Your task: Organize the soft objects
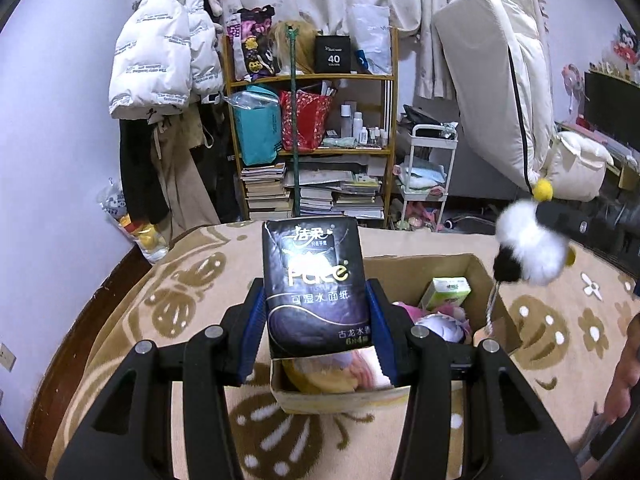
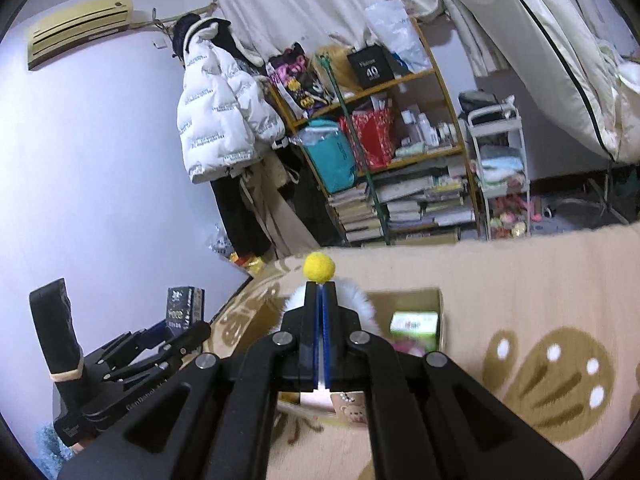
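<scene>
My left gripper (image 1: 316,312) is shut on a black tissue pack (image 1: 316,284) and holds it upright over the near end of an open cardboard box (image 1: 486,280). The box holds a green tissue pack (image 1: 446,292) and several soft toys (image 1: 436,326). My right gripper (image 2: 321,288) is shut on a white and black fluffy toy (image 2: 362,300) with a yellow pompom (image 2: 319,267), above the box (image 2: 440,320). That toy (image 1: 524,250) also shows at the right of the left wrist view, hanging over the box's far corner. The left gripper and its pack (image 2: 184,306) show low at the left of the right wrist view.
The box sits on a beige blanket (image 1: 192,288) with brown patterns. Behind stand a wooden shelf (image 1: 312,76) with books and bags, a hanging white puffer jacket (image 1: 160,48), a white cart (image 1: 428,168) and a leaning mattress (image 1: 496,80).
</scene>
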`<state>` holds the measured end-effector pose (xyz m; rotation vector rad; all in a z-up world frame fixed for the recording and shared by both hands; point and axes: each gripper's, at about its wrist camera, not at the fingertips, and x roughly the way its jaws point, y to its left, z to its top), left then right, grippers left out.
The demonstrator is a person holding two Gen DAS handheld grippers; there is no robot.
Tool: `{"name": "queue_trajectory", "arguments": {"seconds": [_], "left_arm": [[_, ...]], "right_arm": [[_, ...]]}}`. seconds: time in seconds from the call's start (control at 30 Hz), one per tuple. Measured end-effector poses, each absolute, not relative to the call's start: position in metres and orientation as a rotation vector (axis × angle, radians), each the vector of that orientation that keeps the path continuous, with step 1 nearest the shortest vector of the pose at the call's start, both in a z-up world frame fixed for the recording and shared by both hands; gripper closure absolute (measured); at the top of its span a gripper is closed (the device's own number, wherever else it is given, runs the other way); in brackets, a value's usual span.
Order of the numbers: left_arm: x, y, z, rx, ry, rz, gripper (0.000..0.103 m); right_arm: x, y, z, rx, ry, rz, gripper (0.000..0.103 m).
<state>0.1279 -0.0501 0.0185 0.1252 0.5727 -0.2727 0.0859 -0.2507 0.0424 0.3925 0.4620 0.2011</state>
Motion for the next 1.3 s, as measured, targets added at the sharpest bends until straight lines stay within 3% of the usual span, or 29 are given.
{"name": "queue_trajectory", "arguments": {"seconds": [0.4, 0.53, 0.8, 0.87, 0.97, 1.07, 1.2, 1.3], "left_arm": [[0.15, -0.064, -0.026, 0.154, 0.665, -0.281, 0.054], [0.151, -0.066, -0.031, 0.174, 0.669, -0.259, 0.043], [0.138, -0.05, -0.019, 0.16, 0.674, -0.209, 0.03], [0.13, -0.043, -0.011, 0.15, 0.662, -0.201, 0.023], [0.117, -0.034, 0.002, 0.148, 0.628, -0.189, 0.022], [0.101, -0.029, 0.016, 0.16, 0.611, -0.195, 0.021], [0.077, -0.022, 0.036, 0.158, 0.537, -0.163, 0.006], [0.061, -0.019, 0.051, 0.167, 0.494, -0.147, 0.005]], "right_arm": [[0.117, -0.248, -0.005, 0.366, 0.582, 0.193, 0.1], [0.12, -0.246, -0.017, 0.368, 0.628, 0.199, 0.097], [0.106, -0.249, -0.018, 0.374, 0.644, 0.184, 0.093], [0.1, -0.25, -0.013, 0.364, 0.644, 0.175, 0.081], [0.086, -0.25, -0.001, 0.337, 0.618, 0.161, 0.058], [0.073, -0.25, 0.017, 0.322, 0.584, 0.154, 0.044], [0.055, -0.248, 0.038, 0.296, 0.537, 0.134, 0.022], [0.04, -0.249, 0.052, 0.295, 0.493, 0.122, 0.008]]}}
